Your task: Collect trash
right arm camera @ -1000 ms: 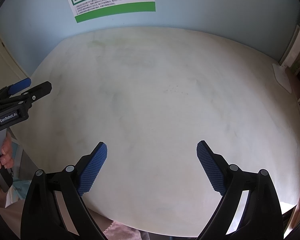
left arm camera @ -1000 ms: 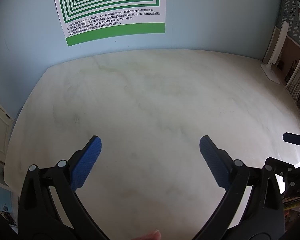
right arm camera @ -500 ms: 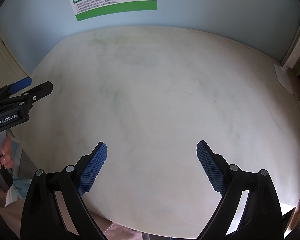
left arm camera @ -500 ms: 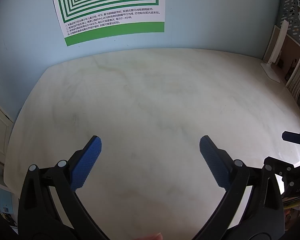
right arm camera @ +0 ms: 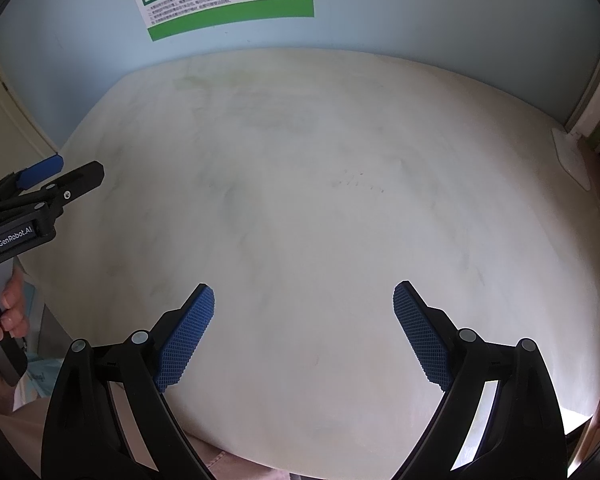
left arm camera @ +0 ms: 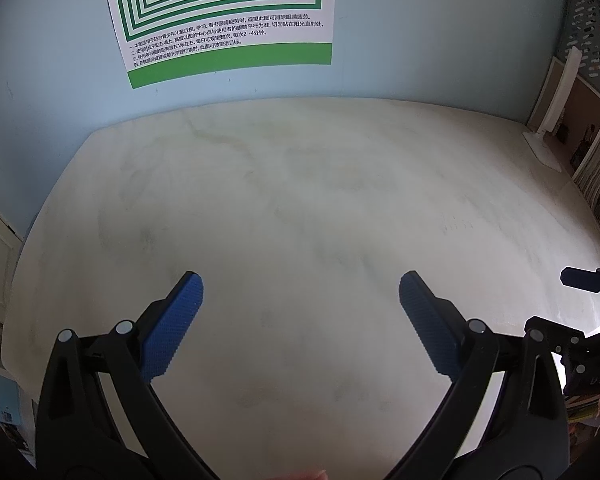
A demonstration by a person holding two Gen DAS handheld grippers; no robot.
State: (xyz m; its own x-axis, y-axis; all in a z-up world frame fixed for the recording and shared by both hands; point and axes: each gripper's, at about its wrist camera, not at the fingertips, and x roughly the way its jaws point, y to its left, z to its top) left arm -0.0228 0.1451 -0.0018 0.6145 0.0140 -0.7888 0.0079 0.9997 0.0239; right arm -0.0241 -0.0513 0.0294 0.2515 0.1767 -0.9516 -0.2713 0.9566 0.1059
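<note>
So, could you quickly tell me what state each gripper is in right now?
Left gripper: open, holding nothing.
Right gripper: open, holding nothing.

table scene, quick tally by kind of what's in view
claws: 2, left claw and right claw, both open and holding nothing
green poster: 1
white table: 1
white lamp base: 1
trash: 0 visible
total: 5

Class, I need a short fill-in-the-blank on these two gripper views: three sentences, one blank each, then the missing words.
1. The jaws of the left gripper and the right gripper both stand ____.
2. The poster on the blue wall has stripes of white and ____.
3. Both grippers hang over a pale ____, and neither holds anything.

Missing words: open; green; table
</note>
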